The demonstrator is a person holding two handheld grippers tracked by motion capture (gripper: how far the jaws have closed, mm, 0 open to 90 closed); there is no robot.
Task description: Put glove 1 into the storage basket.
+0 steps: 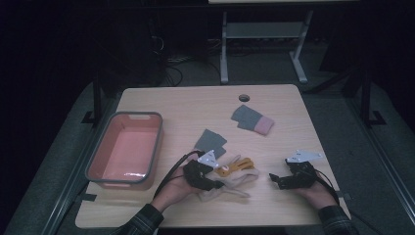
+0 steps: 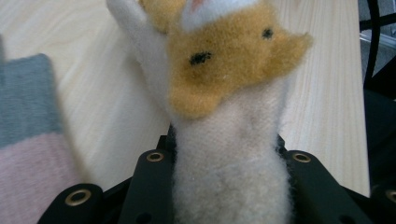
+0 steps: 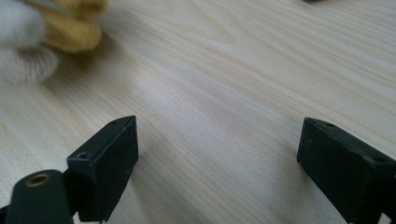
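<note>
Socks are the work in hand, and the pink bin [image 1: 125, 149] is the landmark. Just right of the bin, the left tool [image 1: 216, 184] has its jaws narrowed onto the cream sock with the orange animal face [image 2: 232, 140], pads pressing the fabric from both sides. The sock's long axis runs away from that tool, up and to the right on the counter [image 1: 284, 105], so the bin lies to the left, across the sock's length. The left hand is much the nearer to the bin. The right tool [image 1: 272, 178] rests farther right, jaws wide, nothing between them. Count: one cream sock, two grey-and-pink socks [image 1: 252, 119], [image 1: 211, 141], one bin, two tools.
</note>
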